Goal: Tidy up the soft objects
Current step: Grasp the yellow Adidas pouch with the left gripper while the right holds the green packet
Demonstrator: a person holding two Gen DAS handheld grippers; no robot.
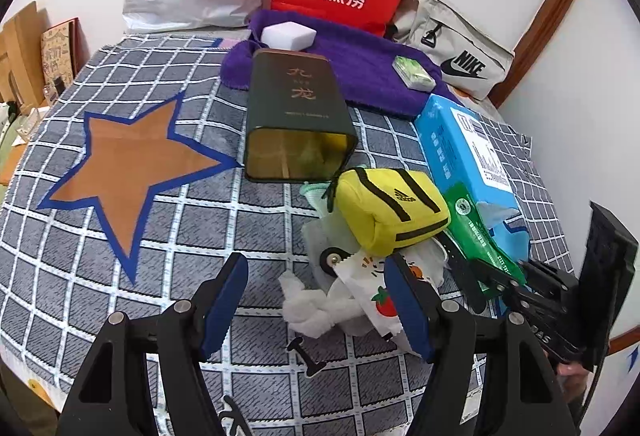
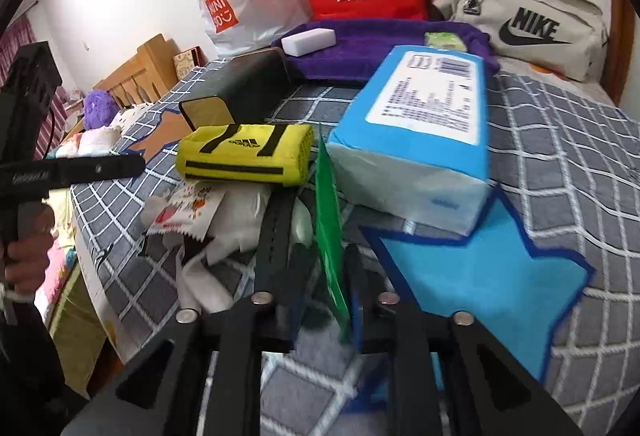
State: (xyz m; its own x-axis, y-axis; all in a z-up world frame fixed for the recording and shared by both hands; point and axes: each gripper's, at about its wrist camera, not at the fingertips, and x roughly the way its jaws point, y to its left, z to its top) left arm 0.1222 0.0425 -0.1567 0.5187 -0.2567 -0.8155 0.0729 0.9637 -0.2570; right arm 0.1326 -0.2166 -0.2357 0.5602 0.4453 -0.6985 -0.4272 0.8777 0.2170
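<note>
A pile lies on the checked cloth: a yellow Adidas pouch (image 1: 390, 210) (image 2: 248, 154), a white cartoon-printed packet (image 1: 374, 290) (image 2: 182, 210), crumpled white tissue (image 1: 308, 306) and a blue tissue pack (image 1: 466, 152) (image 2: 420, 140). My left gripper (image 1: 316, 300) is open just in front of the white packet and tissue. My right gripper (image 2: 320, 260) is shut on a thin green plastic packet (image 2: 330, 232) (image 1: 480, 236), held on edge beside the blue pack. The right gripper also shows at the right of the left wrist view (image 1: 496, 276).
A dark tin box (image 1: 298, 120) (image 2: 240, 86) lies on its side behind the pile. A purple towel (image 1: 360, 64) holds a white block (image 1: 288, 34) and a green packet (image 1: 414, 74). Orange star (image 1: 132, 160) and blue star (image 2: 484, 272) mark the cloth. Bags line the wall.
</note>
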